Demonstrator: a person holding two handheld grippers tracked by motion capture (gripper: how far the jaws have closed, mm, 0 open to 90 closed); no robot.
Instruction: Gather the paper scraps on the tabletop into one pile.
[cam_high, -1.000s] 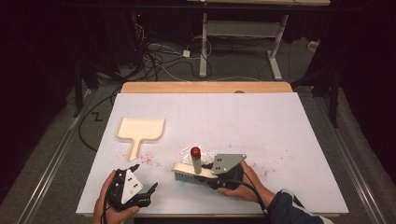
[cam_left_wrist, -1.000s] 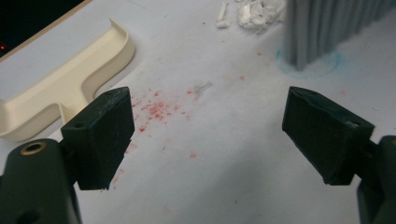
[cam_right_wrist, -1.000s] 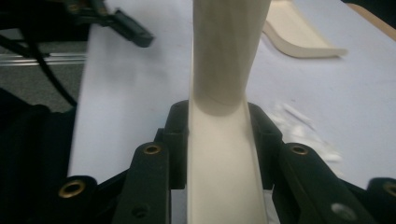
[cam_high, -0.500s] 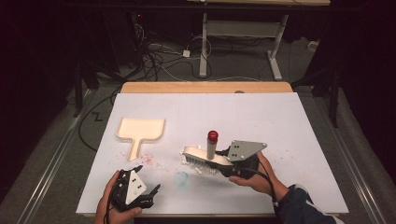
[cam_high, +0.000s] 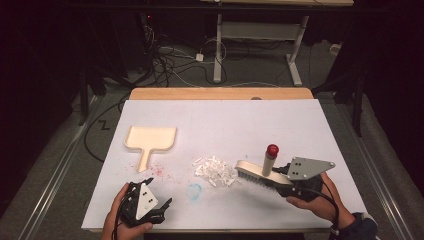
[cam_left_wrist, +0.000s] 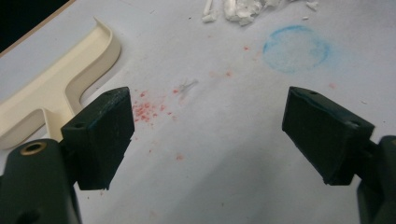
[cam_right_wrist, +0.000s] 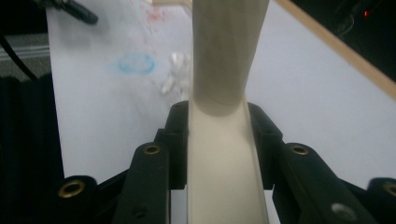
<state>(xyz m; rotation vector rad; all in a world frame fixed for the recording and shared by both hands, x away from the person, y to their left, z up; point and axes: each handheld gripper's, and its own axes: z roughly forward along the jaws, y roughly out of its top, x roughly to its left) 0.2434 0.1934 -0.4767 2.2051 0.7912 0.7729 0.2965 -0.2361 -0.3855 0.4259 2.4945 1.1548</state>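
Right gripper (cam_high: 280, 181) fingers clamped on cream plastic hand brush (cam_high: 257, 171), bristles on white tabletop (cam_high: 300, 130) just beside pile of white paper scraps (cam_high: 215, 169). Brush looks stiff, light; hold low on handle looks firm. Scraps light, likely to scatter. Left gripper (cam_left_wrist: 208, 135) fingers wide apart, empty. Cream plastic dustpan (cam_high: 148, 140) lies apart, untouched.

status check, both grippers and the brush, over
Left gripper open, low over the table, nothing between the jaws. Right gripper shut on brush, bristles just right of white scrap pile. Dustpan lies left, nothing between.
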